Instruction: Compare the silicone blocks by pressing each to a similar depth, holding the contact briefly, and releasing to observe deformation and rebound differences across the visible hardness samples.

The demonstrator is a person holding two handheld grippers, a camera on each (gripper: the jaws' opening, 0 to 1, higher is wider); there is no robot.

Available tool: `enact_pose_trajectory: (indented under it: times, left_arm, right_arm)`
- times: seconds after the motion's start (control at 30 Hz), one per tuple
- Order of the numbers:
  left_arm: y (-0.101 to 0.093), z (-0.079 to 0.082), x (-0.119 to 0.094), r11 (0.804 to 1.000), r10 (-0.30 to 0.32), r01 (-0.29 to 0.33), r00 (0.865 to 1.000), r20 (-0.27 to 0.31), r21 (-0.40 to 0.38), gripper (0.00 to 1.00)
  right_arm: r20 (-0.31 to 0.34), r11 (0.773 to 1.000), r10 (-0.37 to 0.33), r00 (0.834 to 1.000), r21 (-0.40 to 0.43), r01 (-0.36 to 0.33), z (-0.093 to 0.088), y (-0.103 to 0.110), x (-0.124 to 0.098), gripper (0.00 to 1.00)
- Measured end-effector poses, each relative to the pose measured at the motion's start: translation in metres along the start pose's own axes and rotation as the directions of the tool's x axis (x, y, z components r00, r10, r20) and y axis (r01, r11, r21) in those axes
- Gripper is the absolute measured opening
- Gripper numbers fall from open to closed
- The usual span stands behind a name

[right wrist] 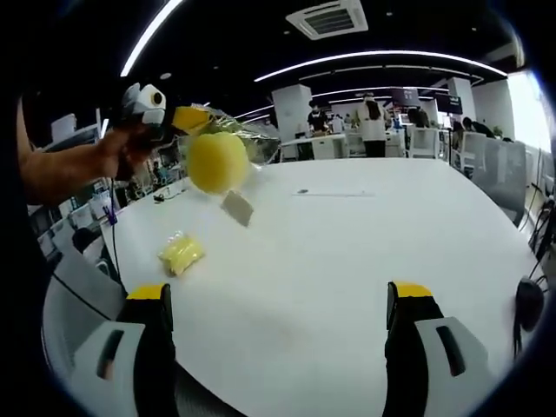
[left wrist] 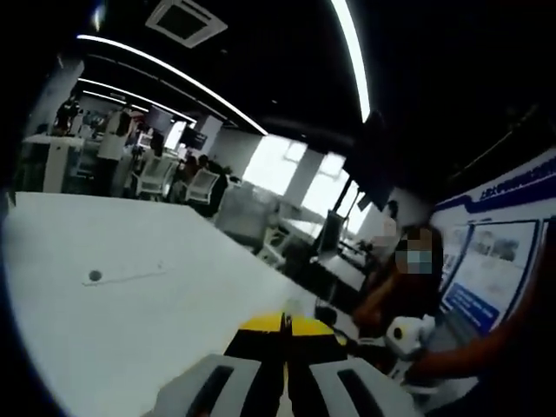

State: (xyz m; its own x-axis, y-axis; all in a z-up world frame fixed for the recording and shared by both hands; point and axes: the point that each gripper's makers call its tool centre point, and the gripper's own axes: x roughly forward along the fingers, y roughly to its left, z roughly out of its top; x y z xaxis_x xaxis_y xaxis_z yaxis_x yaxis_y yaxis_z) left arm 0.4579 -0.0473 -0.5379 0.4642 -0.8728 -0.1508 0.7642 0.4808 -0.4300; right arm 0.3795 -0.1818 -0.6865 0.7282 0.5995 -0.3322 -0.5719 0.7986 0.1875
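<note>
In the right gripper view, my left gripper (right wrist: 193, 118) is held up at the upper left by a hand (right wrist: 117, 149). It is shut on the top of a clear plastic bag (right wrist: 252, 143) that holds a round yellow silicone sample (right wrist: 216, 162). The bag hangs above the white table (right wrist: 347, 252), with a small grey tag (right wrist: 236, 208) dangling below it. A second yellow sample in a small bag (right wrist: 181, 252) lies on the table near the left edge. My right gripper (right wrist: 280, 295) is open wide over the table, nothing between its jaws. In the left gripper view, the left gripper (left wrist: 285, 325) has its yellow-tipped jaws pressed together.
The table (left wrist: 130, 295) has a small round hole (left wrist: 95, 276) (right wrist: 301, 191). A person (left wrist: 417, 287) is beside the table's right edge. A black cable (right wrist: 111, 234) runs along the left edge, and a dark object (right wrist: 527, 304) sits off the right edge. Chairs and people fill the background.
</note>
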Motion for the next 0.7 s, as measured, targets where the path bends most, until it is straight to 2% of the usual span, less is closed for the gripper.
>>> enact_pose_trajectory:
  times: [0.3, 0.53, 0.7]
  left_arm:
    - [-0.013, 0.026, -0.007, 1.0, -0.019, 0.019, 0.999, 0.042, -0.011, 0.0]
    - [-0.02, 0.016, -0.006, 1.0, -0.008, 0.008, 1.0, 0.006, 0.009, 0.0]
    - [-0.031, 0.022, -0.011, 0.999, -0.03, 0.03, 0.999, 0.023, -0.018, 0.0]
  right_arm:
    - [0.013, 1.0, -0.002, 1.0, -0.004, 0.002, 0.006, -0.003, -0.001, 0.96]
    - [0.019, 1.0, 0.004, 1.0, -0.008, -0.004, 0.008, 0.002, -0.002, 0.96]
    - [0.021, 1.0, 0.006, 1.0, -0.006, -0.006, 0.007, 0.003, -0.004, 0.96]
